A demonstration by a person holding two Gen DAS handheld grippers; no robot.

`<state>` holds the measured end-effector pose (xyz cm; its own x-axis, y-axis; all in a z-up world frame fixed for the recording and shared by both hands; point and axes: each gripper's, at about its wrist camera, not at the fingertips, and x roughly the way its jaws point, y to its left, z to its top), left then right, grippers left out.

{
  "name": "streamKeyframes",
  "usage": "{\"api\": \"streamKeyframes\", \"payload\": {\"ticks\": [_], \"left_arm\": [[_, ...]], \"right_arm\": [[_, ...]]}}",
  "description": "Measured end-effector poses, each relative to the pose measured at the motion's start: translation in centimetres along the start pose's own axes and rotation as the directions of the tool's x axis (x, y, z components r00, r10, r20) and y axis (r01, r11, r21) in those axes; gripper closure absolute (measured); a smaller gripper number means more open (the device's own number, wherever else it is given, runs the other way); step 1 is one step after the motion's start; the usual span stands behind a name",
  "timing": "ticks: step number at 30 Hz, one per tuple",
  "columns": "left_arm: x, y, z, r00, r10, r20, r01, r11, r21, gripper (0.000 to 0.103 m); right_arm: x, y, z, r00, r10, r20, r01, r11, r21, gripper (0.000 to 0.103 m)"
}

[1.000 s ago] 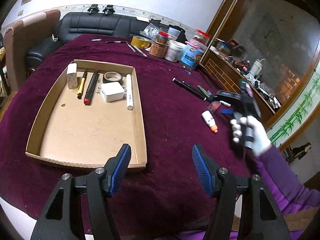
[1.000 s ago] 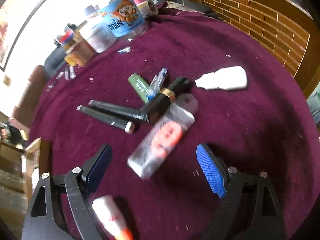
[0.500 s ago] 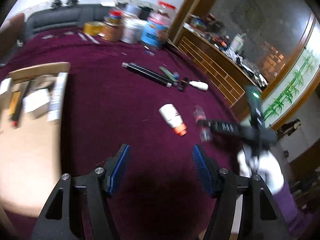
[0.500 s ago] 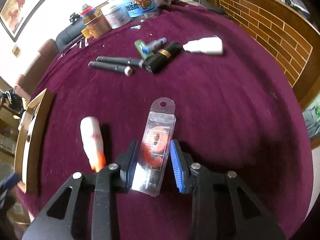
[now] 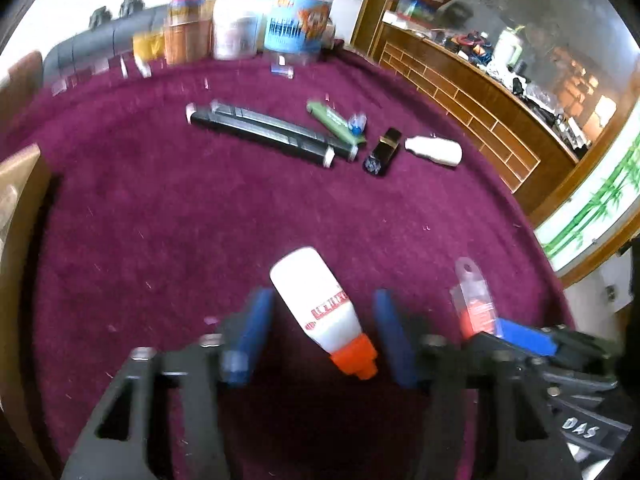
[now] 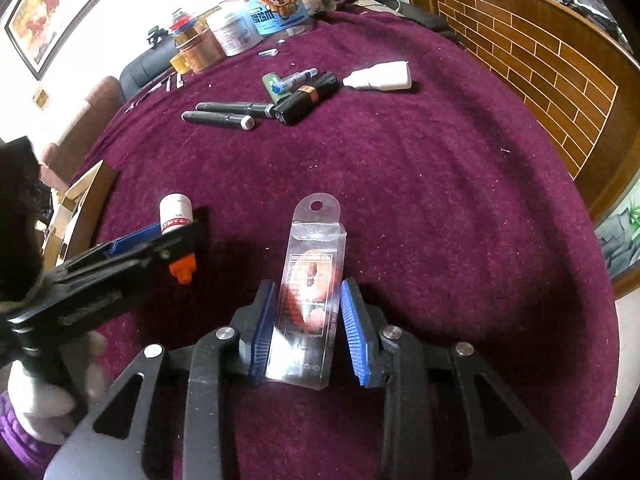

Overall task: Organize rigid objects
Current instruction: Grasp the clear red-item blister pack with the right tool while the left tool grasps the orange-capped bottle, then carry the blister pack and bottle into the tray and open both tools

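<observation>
A white glue bottle (image 5: pixel 320 304) with an orange cap lies on the purple cloth between the blue pads of my left gripper (image 5: pixel 320 336), which is open around it with gaps on both sides. The bottle also shows in the right wrist view (image 6: pixel 175 216), partly hidden by the left gripper (image 6: pixel 152 240). My right gripper (image 6: pixel 306 320) is shut on a clear plastic packet (image 6: pixel 310 284) with an orange item inside. The packet (image 5: pixel 474 300) and the right gripper (image 5: pixel 520 336) show at the right of the left wrist view.
Two black markers (image 6: pixel 224 114), a green tube (image 6: pixel 272 84), a black case (image 6: pixel 308 96) and a white bottle (image 6: pixel 380 76) lie farther back. Jars and cans (image 6: pixel 248 20) stand at the far edge. The cardboard tray (image 6: pixel 80 200) is at the left.
My left gripper has moved forward and right until its pads straddle the glue bottle. My right gripper keeps its hold on the clear packet.
</observation>
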<state>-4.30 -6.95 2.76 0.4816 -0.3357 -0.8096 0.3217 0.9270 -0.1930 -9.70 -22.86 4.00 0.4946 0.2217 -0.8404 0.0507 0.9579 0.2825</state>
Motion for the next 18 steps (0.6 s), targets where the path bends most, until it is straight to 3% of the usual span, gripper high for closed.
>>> {"api": "streamKeyframes", "payload": {"ticks": [3, 8, 11, 18], "left_arm": [[-0.3, 0.5, -0.3, 0.999, -0.034, -0.013, 0.034, 0.999, -0.019, 0.08], [-2.5, 1.6, -0.8, 0.996, -0.081, 0.021, 0.083, 0.995, -0.057, 0.08], [-4.1, 2.5, -0.9, 0.991, -0.121, 0.048, 0.125, 0.988, -0.088, 0.08], [-9.6, 6.2, -2.0, 0.967, -0.226, 0.118, 0.243, 0.956, -0.163, 0.08]], "right_arm": [[0.2, 0.1, 0.1, 1.0, -0.001, 0.004, 0.001, 1.0, -0.001, 0.062], [0.7, 1.2, 0.0, 0.997, -0.068, 0.026, 0.069, 0.996, -0.054, 0.062], [0.8, 1.7, -0.1, 0.991, -0.128, 0.044, 0.132, 0.987, -0.092, 0.074], [-0.7, 1.1, 0.7, 0.998, -0.013, 0.059, 0.014, 1.0, -0.018, 0.075]]}}
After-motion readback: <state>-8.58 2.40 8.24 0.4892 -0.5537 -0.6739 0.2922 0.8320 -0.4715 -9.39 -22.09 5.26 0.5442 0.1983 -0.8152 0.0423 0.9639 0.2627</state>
